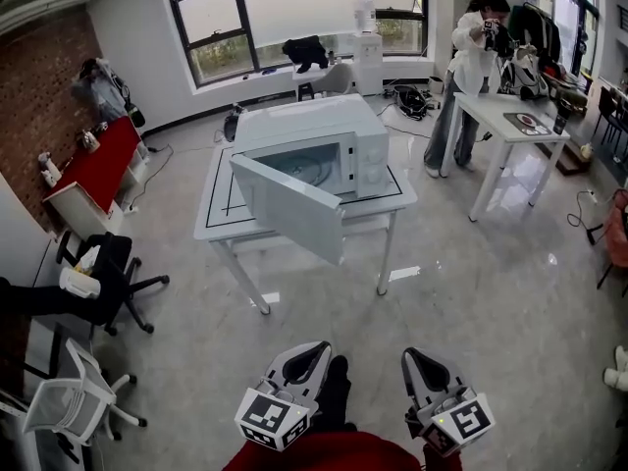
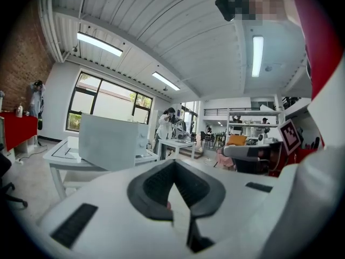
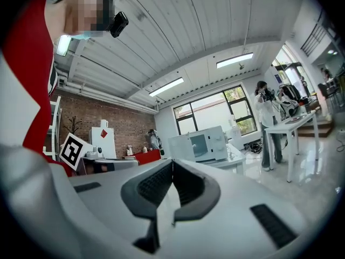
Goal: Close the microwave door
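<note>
A white microwave [image 1: 329,140] stands on a white table [image 1: 218,214] in the middle of the room. Its door [image 1: 291,207] hangs wide open toward me, hinged at its left. Both grippers are low in the head view, well short of the table, and touch nothing. My left gripper [image 1: 316,349] is shut and empty. My right gripper [image 1: 416,354] is also shut with nothing between its fingers. In the left gripper view the left gripper [image 2: 172,163] points at the door [image 2: 108,141]. In the right gripper view the right gripper [image 3: 172,163] points level, with the microwave [image 3: 202,143] far ahead.
A person [image 1: 469,57] stands at a second white table [image 1: 510,126] to the right. Office chairs [image 1: 103,283] and a red table [image 1: 98,165] line the left wall. A water dispenser [image 1: 366,47] stands by the window. Glossy floor [image 1: 461,283] lies between me and the microwave table.
</note>
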{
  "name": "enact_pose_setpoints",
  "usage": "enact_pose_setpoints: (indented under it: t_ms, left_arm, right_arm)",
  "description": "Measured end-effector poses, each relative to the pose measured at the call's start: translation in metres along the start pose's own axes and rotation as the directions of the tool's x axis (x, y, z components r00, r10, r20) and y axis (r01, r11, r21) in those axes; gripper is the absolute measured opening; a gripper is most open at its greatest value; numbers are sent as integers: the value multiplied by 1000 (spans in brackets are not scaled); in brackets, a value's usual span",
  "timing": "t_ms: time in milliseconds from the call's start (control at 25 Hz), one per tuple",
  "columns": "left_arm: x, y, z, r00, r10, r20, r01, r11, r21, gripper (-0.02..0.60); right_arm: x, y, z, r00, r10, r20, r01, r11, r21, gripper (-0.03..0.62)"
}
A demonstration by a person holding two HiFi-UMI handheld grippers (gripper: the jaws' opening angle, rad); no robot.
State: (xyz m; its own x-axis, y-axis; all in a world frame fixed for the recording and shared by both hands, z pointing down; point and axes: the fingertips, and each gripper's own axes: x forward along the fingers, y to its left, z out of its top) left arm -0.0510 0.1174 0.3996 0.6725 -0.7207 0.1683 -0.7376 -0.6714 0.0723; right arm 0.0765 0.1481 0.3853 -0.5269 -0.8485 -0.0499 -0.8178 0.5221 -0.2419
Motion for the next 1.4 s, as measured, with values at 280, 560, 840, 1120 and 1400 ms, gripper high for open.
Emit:
enact_pose_setpoints:
  t_ms: [280,560,840,1120,1400]
  left_arm:
    - [51,40,32,992,47,119,-76,966,247,9]
    - [67,122,97,888,326,325,-458,689,562,9]
    - [118,156,98,932,247,264,-359,723,590,9]
    - [144,167,69,980,160,120,-199,845,497,106]
    - [165,175,73,987,121,107,-157,878,452,155]
  right_arm:
    - [34,-46,2,997,-61,-43,62,998,9,12]
    - [84,-90,11,990,-121,-74,121,993,0,14]
    - [142,-111,22,990,-112,-81,115,993,33,12]
    - [171,-119,26,990,-112,-80,119,989,89,14]
    - [176,-129,17,981,-140,-133,149,987,63,14]
